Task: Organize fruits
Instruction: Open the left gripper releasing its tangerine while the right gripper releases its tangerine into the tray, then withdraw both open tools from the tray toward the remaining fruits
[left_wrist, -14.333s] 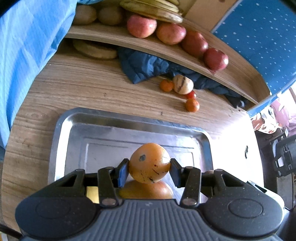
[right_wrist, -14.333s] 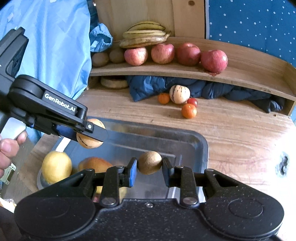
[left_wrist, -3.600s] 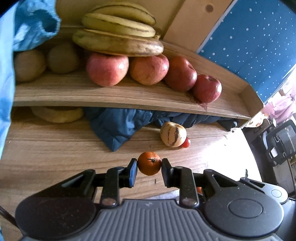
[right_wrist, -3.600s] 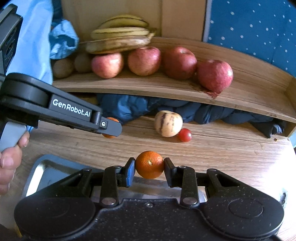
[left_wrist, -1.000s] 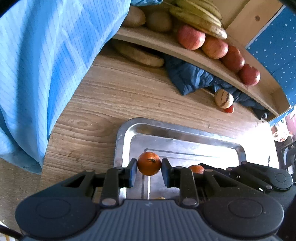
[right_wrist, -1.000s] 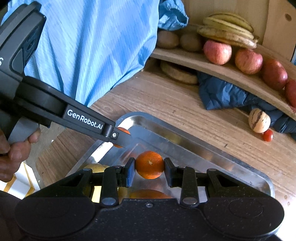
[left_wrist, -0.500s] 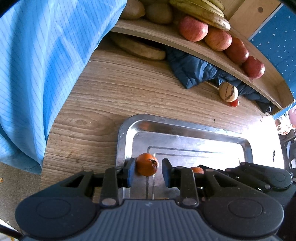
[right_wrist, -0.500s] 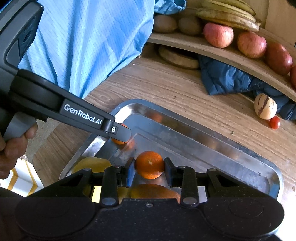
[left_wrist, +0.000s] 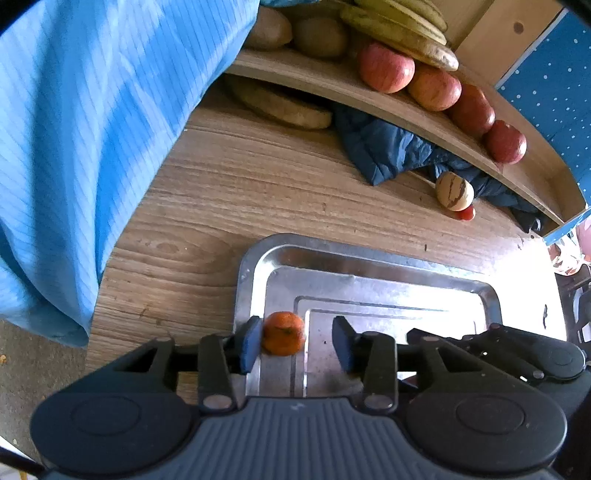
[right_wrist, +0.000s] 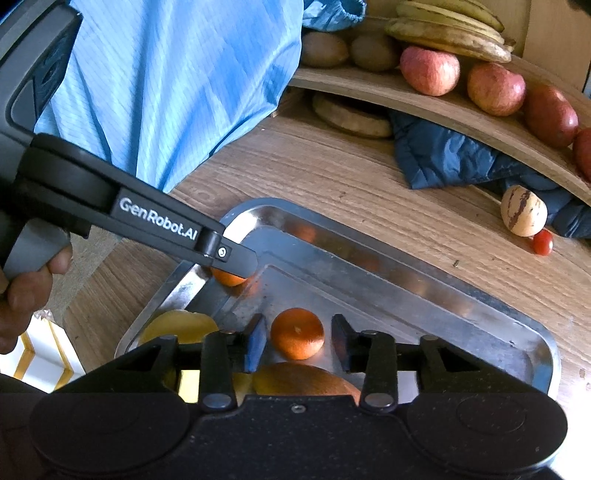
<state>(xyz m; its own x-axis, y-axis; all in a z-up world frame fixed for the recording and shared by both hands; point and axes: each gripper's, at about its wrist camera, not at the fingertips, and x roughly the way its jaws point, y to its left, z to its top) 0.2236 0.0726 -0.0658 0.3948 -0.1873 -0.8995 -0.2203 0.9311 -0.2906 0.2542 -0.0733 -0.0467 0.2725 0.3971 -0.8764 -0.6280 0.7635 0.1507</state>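
Oranges going down into the tray (left_wrist: 369, 258), one under each opening claw.

Left claw (left_wrist: 297, 341) is spreading, its orange (left_wrist: 283, 333) still against one pad by the tray's corner wall; right claw (right_wrist: 297, 345) is parting too, clear of its orange (right_wrist: 297, 333) on the tray floor. Either could roll, likely into the yellow fruit (right_wrist: 177, 326) crowding the near end. Far end lies bare; the claws sit close, so lifting out risks a knock.

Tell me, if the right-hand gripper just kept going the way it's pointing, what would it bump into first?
Most likely the small orange lying between its opening jaws, which no longer press it. Just beyond is the metal tray floor. The right gripper points steeply down, though exact depth is hard to judge.
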